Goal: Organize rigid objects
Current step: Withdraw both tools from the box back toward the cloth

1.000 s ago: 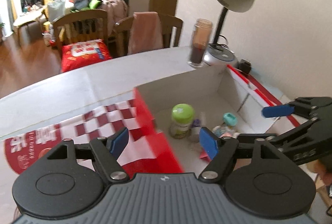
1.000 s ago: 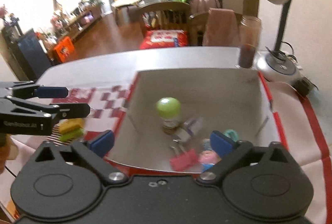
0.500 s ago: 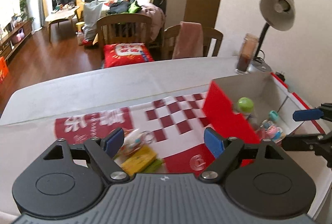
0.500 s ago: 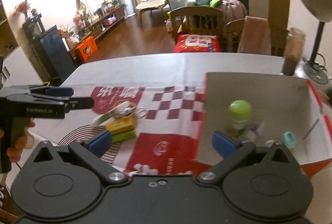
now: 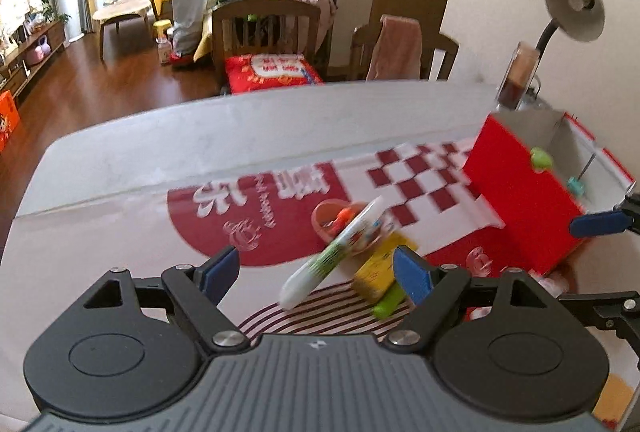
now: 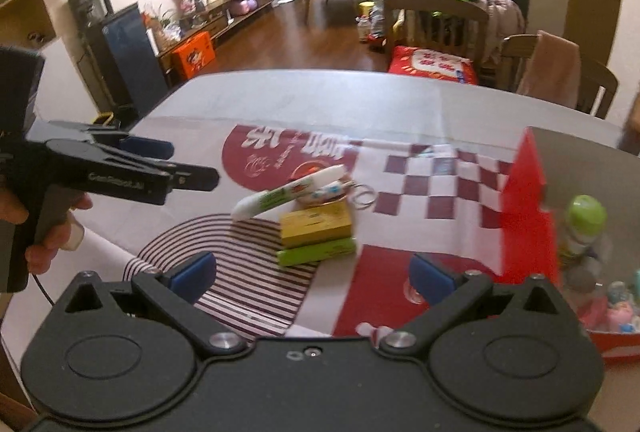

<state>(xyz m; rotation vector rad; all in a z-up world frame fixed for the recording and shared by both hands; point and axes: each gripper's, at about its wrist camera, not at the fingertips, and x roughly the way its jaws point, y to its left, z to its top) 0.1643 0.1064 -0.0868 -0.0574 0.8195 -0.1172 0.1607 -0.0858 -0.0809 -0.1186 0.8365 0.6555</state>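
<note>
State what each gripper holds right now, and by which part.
Nothing is held. The left gripper and the right gripper are both open and empty above the white tube and yellow box.

On the cloth lie one white tube, one yellow box, one green bar and one key ring. One red box holds one green-capped bottle and several small items too blurred to count. Two chairs stand behind the table, and one lamp is by the wall.

We are seeing a red box, a yellow block, a green bar and a red-and-white checkered cloth.
</note>
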